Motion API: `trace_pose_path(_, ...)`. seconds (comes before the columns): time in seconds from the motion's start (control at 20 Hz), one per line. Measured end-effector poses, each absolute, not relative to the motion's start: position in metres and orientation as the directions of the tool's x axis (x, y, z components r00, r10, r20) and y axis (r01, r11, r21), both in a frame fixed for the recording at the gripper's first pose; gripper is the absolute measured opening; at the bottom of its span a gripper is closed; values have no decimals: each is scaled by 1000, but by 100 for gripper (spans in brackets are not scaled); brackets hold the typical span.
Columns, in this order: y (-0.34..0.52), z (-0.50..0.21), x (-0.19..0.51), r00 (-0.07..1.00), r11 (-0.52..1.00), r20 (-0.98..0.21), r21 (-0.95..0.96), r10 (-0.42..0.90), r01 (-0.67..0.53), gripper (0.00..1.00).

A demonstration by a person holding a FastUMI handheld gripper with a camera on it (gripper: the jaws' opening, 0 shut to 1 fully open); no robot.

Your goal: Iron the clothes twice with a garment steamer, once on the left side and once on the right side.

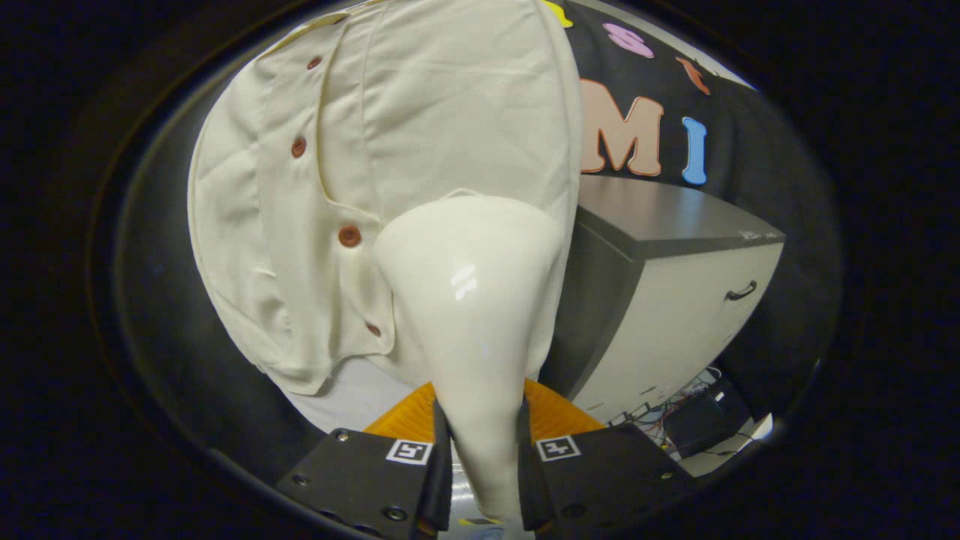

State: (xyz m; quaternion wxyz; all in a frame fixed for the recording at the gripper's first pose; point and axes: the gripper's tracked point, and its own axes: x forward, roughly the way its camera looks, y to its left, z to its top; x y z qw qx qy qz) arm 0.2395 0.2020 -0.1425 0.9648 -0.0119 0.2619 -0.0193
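Two jaws clamping the glossy, funnel-shaped steamer, its wide head pressing against the soft cream shirt with round brown buttons, boxy cabinet standing beside.

gripper clamped on steamer handle, head against right side of shirt; cabinet right of shirt.

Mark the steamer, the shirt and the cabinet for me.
steamer (469, 300): gripper view, wide head, held between the fingers of the gripper (484, 450)
shirt (442, 105): gripper view, front panel above the steamer
cabinet (675, 315): gripper view, drawer front
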Motion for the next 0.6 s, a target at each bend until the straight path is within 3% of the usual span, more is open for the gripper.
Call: trace_pose_path(0.6, 188, -206, 217, 808, 997, -585, -25, -73, 72, 36)
